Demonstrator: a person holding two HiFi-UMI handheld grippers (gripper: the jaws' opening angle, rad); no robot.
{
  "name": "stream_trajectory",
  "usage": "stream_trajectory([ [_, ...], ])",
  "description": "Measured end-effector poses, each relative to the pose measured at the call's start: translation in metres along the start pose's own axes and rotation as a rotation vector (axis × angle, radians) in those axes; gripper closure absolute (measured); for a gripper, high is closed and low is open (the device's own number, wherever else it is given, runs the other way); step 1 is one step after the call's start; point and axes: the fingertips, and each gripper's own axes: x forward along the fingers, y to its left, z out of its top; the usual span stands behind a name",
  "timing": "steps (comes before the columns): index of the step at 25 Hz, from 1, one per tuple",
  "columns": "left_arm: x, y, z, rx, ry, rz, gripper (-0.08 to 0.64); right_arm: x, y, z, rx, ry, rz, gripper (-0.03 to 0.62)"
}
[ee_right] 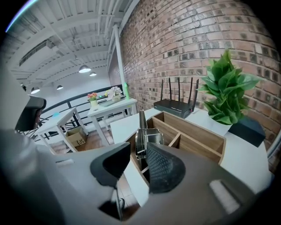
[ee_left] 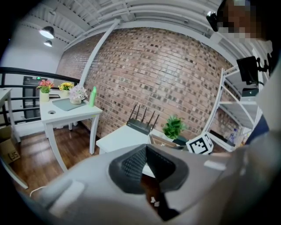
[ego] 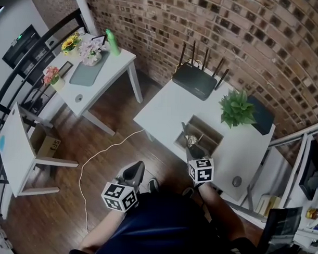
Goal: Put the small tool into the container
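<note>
Brick-walled loft; white surface (ego: 159, 111) carries wooden container (ee_right: 199, 132). Right gripper (ee_right: 138, 150): jaws apart, pads clear of everything. Small tool (ee_right: 146, 141) lies just ahead of its jaws, in line with gap. It stands near-upright in container's near compartment, long axis vertical, judged already placed. Left gripper (ee_left: 145, 154): closed, empty, well apart from container; right hand nearer.

Two dark letters, read as "SF", are printed on the side of a cardboard box (ee_right: 78, 139), which is seen well off to the left of the right hand-held gripper (ee_right: 138, 151). Black-and-white square markers are carried on the cube (ego: 201, 170) of each hand-held gripper; no letters are shown in them. Nothing else can be read.
</note>
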Motion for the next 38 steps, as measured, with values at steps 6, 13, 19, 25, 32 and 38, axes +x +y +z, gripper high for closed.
stream_trajectory([
  [6, 0.014, -0.030, -0.009, 0.009, 0.009, -0.043, 0.558, -0.037, -0.003, 0.011, 0.058, -0.094, 0.078, 0.492],
  [13, 0.038, -0.079, -0.021, 0.034, 0.041, -0.122, 0.557, -0.105, -0.014, 0.026, 0.121, -0.236, 0.139, 0.572],
  [19, 0.049, -0.121, -0.034, 0.061, 0.069, -0.184, 0.557, -0.162, -0.034, 0.020, 0.194, -0.305, 0.127, 0.574],
  [25, 0.058, -0.163, -0.044, 0.085, 0.082, -0.265, 0.557, -0.203, -0.048, 0.013, 0.244, -0.353, 0.107, 0.579],
  [32, 0.061, -0.194, -0.052, 0.116, 0.087, -0.320, 0.557, -0.225, -0.044, 0.002, 0.266, -0.391, 0.135, 0.581],
  [38, 0.059, -0.205, -0.056, 0.140, 0.085, -0.352, 0.557, -0.230, -0.027, -0.001, 0.242, -0.408, 0.195, 0.581],
])
